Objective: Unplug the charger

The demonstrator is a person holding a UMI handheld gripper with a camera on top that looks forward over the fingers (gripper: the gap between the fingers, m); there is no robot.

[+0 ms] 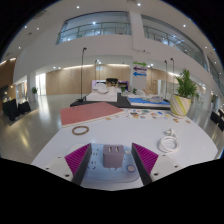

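Gripper [113, 160] open, holding nothing, above the table [60, 150]. Charger [114, 155] lies between the fingers, ungrasped. Unplugging appears not yet begun.

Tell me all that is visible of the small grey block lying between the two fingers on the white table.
The grey block, probably the charger, is a small boxy piece, light grey and matte like plastic. It rests on the white table, between the pads of the hand-held gripper, with a gap at each side, so neither finger touches it. Small marks show on its near face; they are too small to read. Whether a cable or socket joins it cannot be seen.
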